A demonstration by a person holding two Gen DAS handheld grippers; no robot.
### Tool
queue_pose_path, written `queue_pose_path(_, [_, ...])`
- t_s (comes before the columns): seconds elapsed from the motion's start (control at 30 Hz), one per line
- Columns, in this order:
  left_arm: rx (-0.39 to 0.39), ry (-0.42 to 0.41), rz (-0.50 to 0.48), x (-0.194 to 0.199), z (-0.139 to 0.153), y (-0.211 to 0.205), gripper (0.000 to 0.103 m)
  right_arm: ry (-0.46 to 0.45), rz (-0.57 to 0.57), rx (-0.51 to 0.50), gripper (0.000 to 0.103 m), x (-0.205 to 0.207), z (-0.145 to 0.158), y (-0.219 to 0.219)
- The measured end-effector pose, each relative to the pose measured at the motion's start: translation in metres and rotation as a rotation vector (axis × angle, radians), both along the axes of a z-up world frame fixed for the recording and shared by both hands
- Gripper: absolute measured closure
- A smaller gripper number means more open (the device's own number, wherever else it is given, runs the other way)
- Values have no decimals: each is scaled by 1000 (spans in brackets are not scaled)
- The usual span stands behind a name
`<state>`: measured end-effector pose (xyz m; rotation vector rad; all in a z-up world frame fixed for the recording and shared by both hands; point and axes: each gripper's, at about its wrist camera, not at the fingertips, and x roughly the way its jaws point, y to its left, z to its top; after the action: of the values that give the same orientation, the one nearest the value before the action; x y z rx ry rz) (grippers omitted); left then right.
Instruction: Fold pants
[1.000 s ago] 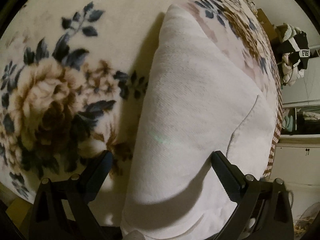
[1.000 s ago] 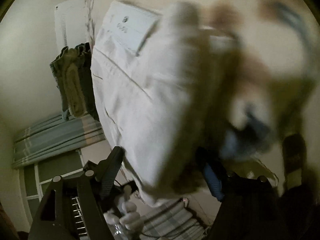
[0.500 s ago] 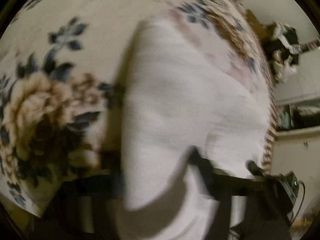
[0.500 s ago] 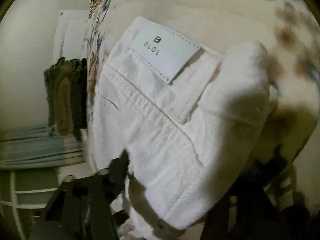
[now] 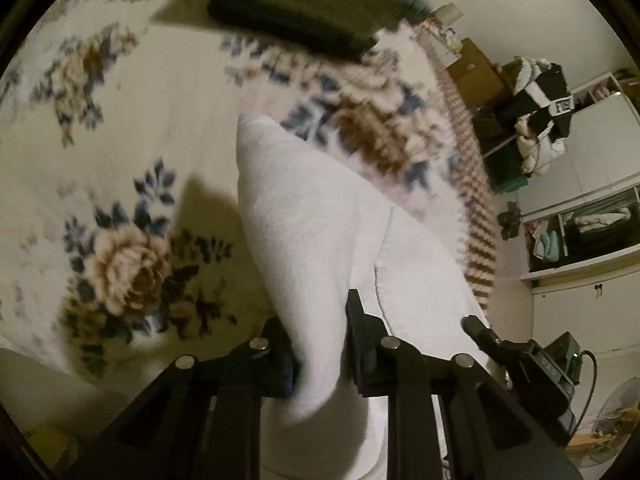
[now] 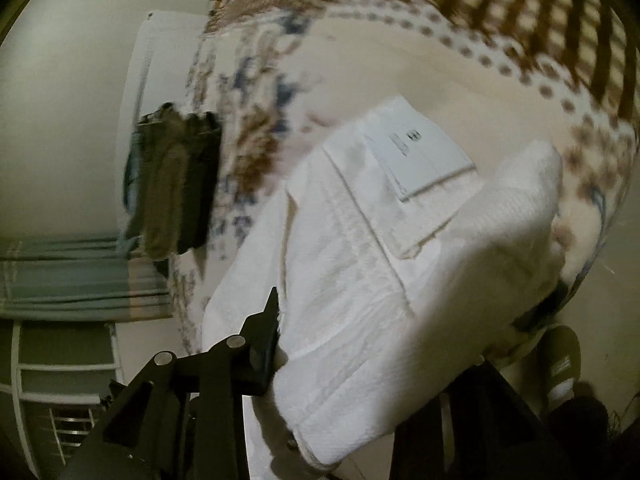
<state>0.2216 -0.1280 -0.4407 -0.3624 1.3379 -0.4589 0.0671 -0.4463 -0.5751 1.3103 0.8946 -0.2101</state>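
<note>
The white pants lie folded on a floral blanket. My left gripper is shut on a fold of the pants, and the cloth is pinched between its jaws and lifted. In the right wrist view the pants show their waistband and a white label. My right gripper is shut on a thick stack of the pants. Its left finger shows; its right finger is hidden under the cloth.
A stack of dark folded clothes sits on the blanket beyond the pants, also in the right wrist view. The bed edge with a brown checked border is to the right. Shelves and cabinets stand beyond.
My left gripper has shut on the pants and lifted them, pulling back from the blanket. My right gripper holds the waistband side and has risen with it.
</note>
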Motion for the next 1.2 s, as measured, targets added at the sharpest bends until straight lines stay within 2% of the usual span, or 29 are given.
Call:
queue_pose_path(0.13, [0,-41,-2,12,59,7,86,-46,34,-7,68,12,58,1])
queue_pose_path(0.23, [-18,-80,19,34,108,14,85,-90,53,-22,68,36,106,3])
queue_pose_path(0.3, [-29,-103,32,52,127,15,86,-121,60,-32,68,55,134,4])
queue_pose_path(0.47, [-63,-177,58,132,181,25,86,-209,86,-76,68,141,203,11])
queue_pose_path(0.67, [-96,-228,73,259,204,33,86,-282,83,-123,68,268,245,25])
queue_pose_path(0.73, [-93,-242,70,311,203,36,86,-299,72,-129,68,321,249,28])
queue_pose_path(0.83, [-75,-258,51,367,192,35,86,-322,62,-139,68,391,244,31])
queue_pose_path(0.9, [-53,-249,35,412,172,35,85,-332,55,-141,68,435,232,34])
queue_pose_path(1.0, [-20,-200,27,453,134,36,85,-306,51,-148,68,488,198,38])
queue_pose_path(1.07, [21,-145,23,477,94,39,85,-261,66,-159,68,514,170,44])
queue_pose_path(1.2, [42,-57,50,486,43,55,85,-142,157,-171,66,539,114,56])
